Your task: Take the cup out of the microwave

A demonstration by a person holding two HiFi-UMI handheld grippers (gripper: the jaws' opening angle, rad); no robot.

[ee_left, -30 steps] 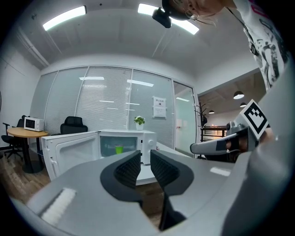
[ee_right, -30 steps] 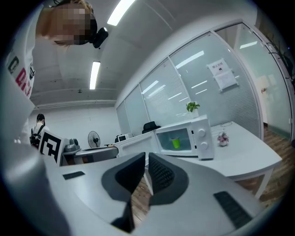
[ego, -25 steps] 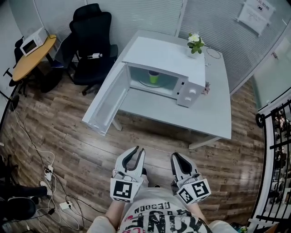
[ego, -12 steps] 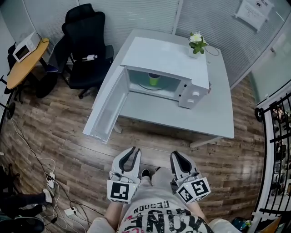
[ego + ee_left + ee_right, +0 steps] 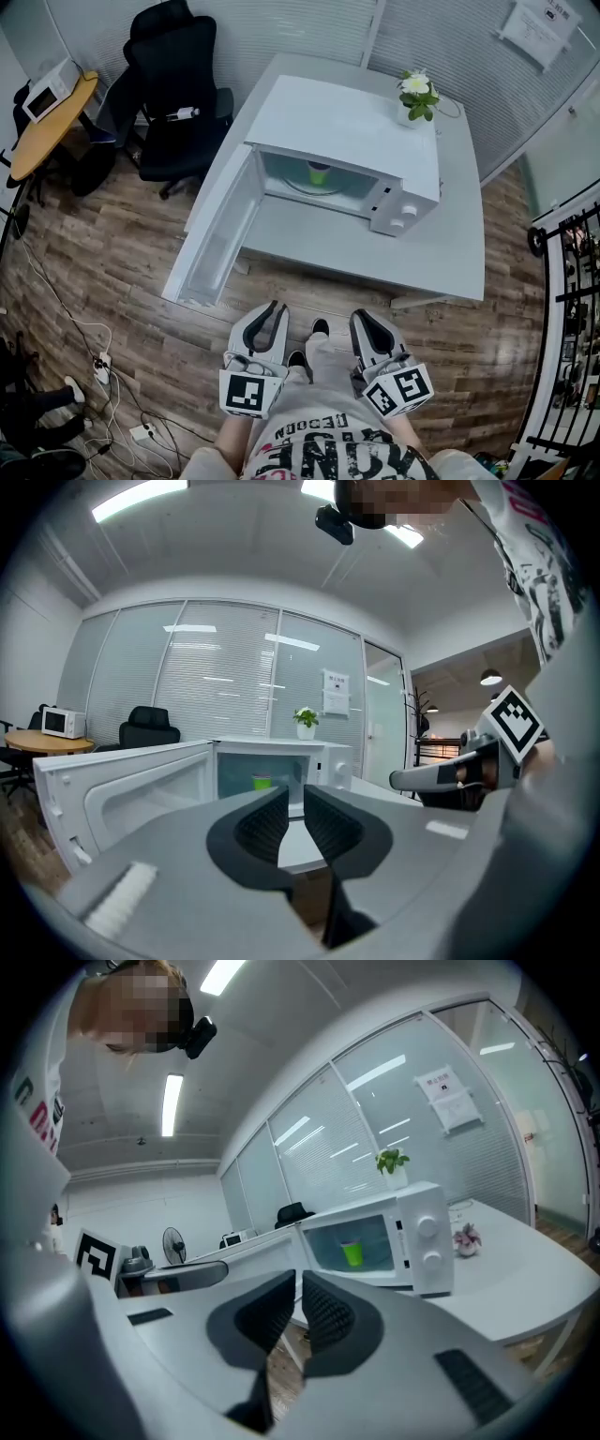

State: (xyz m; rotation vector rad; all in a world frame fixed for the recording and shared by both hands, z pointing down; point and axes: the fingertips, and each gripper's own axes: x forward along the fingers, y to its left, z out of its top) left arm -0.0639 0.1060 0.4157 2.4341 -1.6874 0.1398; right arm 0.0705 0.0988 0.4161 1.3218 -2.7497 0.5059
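The green cup stands inside the open microwave, well ahead. I judge it light, stiff and slick; I'd pinch its mid-wall. My left hand-held gripper, jaws just eased inward, and right hand-held gripper stand slightly parted, empty.

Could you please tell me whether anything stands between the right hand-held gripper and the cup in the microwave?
Nothing visible does. The microwave door is swung wide open to the side. The green cup stands alone in the open cavity, in plain sight of the right hand-held gripper.
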